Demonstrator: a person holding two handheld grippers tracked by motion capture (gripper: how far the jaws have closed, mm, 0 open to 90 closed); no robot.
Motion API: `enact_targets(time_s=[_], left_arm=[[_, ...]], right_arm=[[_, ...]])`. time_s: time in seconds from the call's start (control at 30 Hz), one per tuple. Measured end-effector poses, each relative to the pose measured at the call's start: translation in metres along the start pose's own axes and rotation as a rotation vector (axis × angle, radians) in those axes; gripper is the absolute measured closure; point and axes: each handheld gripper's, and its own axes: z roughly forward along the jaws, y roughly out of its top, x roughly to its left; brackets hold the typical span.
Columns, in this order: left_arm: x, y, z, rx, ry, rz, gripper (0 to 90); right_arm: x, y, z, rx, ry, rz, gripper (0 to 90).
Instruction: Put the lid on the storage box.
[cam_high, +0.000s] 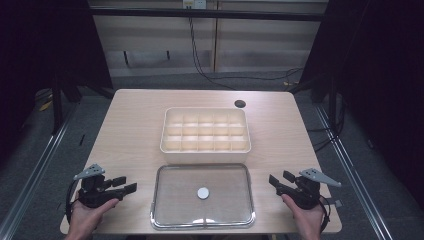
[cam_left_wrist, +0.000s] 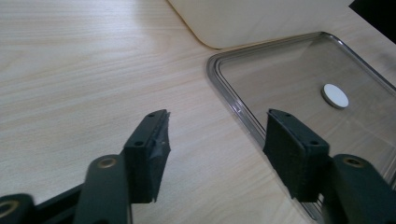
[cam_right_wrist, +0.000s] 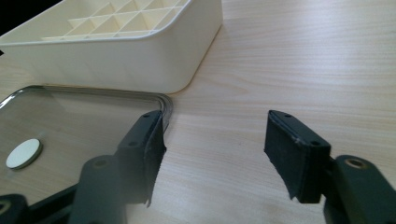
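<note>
A cream box (cam_high: 205, 129) split into several small compartments sits mid-table, all of them bare as far as I can see. In front of it lies a clear lid (cam_high: 202, 195) with a metal rim and a small white round knob (cam_high: 203, 192) at its middle. My left gripper (cam_high: 126, 185) rests open on the table just left of the lid, with the lid rim (cam_left_wrist: 233, 105) and the knob (cam_left_wrist: 335, 95) ahead of it. To the lid's right my right gripper (cam_high: 279, 180) stands open too, facing the lid corner (cam_right_wrist: 159, 100) and the box (cam_right_wrist: 126, 56).
The wooden table (cam_high: 130, 125) has a dark round hole (cam_high: 240, 103) near its back right edge. Cables (cam_high: 200, 65) hang down the wall behind it. Bare wood lies on both sides of the box and the lid.
</note>
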Motion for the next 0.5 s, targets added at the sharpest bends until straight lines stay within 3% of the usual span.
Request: enact_targets(time_s=[0.1,0.2,0.27,0.33,0.43,0.5], left_arm=[[0.000,0.001,0.001,0.017,-0.004,0.035,46.4],[-0.004,0.000,0.001,0.021,0.002,0.100,48.2],[-0.006,0.000,0.001,0.004,-0.005,0.093,48.2],[-0.007,0.000,0.002,-0.010,-0.017,0.117,49.4],[-0.011,-0.001,0.006,-0.013,-0.041,0.160,53.0],[-0.014,0.001,0.008,0.026,-0.037,0.162,50.6]], right_arm=[[0.000,-0.002,-0.002,-0.024,-0.014,-0.012,43.2],[0.000,-0.002,-0.002,0.008,-0.013,-0.017,49.5],[0.002,-0.002,-0.002,0.020,-0.021,-0.024,49.2],[0.005,-0.001,-0.002,0.028,-0.013,-0.029,52.9],[0.011,0.001,-0.003,0.060,0.009,-0.034,47.3],[0.014,0.004,-0.003,0.082,0.032,-0.029,40.5]])
